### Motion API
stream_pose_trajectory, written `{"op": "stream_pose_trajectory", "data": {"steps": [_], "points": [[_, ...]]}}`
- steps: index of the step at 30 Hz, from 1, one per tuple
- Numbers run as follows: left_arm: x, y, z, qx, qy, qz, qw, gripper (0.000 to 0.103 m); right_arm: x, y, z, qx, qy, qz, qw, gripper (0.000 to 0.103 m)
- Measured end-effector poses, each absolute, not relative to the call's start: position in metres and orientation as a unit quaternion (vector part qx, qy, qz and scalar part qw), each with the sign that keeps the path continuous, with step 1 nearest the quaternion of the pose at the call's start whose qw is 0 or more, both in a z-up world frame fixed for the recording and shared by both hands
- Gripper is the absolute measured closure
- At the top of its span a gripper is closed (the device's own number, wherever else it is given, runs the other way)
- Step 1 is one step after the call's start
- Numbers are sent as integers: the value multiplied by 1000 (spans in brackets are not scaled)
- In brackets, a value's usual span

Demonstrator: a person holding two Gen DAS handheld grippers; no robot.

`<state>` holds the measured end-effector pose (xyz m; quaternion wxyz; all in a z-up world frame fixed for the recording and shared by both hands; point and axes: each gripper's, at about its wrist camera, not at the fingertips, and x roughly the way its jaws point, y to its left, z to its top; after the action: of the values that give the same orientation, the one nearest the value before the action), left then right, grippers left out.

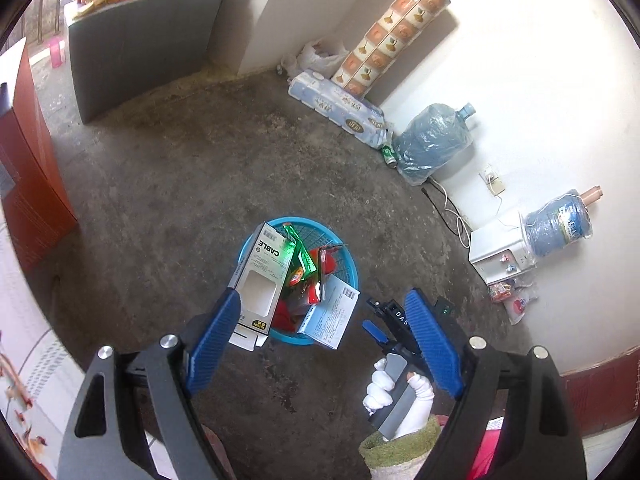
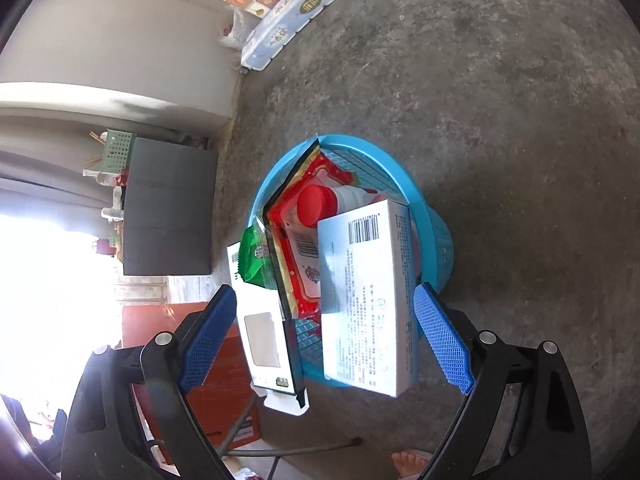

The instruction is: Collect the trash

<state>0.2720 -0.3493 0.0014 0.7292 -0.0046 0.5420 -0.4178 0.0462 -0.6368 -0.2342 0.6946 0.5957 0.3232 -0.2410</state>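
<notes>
Directly ahead of both wide-open, empty grippers, left [image 1: 320, 340] and right [image 2: 324, 336], the round blue plastic basket [image 2: 432, 224] is seen stuffed with trash; the right is judged nearer

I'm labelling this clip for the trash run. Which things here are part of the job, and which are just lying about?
Part of the job:
blue basket
cable box
white barcode box
red wrapper
green packet
red-capped bottle
left gripper, open
right gripper, open

Lying about:
tissue pack
water jugs
patterned roll
white appliance
</notes>
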Motion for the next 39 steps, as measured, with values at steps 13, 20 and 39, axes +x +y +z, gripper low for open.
{"op": "stream_pose_trajectory", "data": {"steps": [13, 20, 39], "points": [[164, -152, 87, -26, 395, -310, 864, 6, -1, -512, -60, 393, 321, -171, 845, 13], [92, -83, 84, -38, 362, -170, 916, 6, -8, -382, 46, 112, 285, -132, 943, 8], [1, -26, 22, 12, 407, -3, 913, 6, -48, -249, 32, -51, 363, -35, 930, 8]]}}
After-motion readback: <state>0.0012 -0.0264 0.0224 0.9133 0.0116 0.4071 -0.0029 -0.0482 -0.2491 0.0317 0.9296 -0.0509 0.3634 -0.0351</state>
